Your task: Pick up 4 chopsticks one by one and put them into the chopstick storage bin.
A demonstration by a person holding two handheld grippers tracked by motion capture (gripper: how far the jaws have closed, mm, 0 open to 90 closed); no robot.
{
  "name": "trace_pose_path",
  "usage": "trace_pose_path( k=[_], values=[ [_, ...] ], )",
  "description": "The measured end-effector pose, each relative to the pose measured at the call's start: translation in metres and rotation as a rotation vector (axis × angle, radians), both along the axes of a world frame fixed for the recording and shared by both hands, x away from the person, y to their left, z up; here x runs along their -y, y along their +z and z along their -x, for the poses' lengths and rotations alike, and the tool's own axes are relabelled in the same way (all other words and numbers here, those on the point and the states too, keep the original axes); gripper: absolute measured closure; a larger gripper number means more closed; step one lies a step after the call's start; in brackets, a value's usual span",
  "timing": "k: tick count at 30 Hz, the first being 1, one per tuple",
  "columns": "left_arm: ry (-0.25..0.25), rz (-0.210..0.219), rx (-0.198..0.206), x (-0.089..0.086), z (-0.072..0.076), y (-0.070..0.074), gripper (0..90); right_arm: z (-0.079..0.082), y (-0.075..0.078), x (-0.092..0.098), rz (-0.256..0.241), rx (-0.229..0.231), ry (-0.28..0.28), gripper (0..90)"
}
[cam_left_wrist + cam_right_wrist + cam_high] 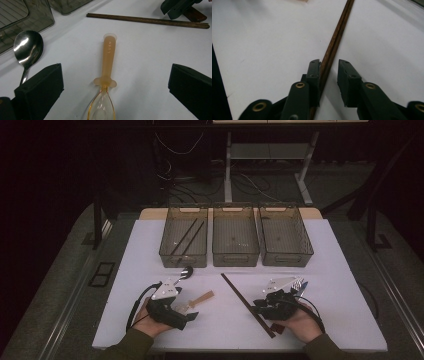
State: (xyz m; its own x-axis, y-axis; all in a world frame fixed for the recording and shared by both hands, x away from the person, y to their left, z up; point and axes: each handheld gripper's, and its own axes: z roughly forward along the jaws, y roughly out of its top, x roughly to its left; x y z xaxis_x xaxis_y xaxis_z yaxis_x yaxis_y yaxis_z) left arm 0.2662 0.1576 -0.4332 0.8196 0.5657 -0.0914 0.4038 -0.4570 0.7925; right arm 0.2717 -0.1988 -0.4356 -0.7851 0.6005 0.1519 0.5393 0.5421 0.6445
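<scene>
Fingers: left gripper (pixel 116 92) spread wide; right gripper (pixel 329 75) narrow — around the dark brown wooden chopsticks (pixel 335 42), not clamped.
High view: chopsticks (pixel 245 302) lie diagonally on the white table (pixel 325 270).
Left gripper view: translucent orange plastic spoon (pixel 107 75) lies between the jaws — untouched.

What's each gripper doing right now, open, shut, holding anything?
Left gripper: open wide, jaws either side of the amber plastic spoon, not touching it.
Right gripper: open, straddling the dark chopsticks; one jaw looks against them, not clamped.
</scene>
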Motion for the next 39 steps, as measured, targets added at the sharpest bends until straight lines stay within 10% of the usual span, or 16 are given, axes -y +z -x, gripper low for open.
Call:
trace_pose_path(
  k=[39],
  values=[
    [-0.001,-0.002,0.006,0.0,0.001,0.0,0.0,0.007,-0.006,-0.011,0.052,0.004,-0.033,82.0]
  ],
)
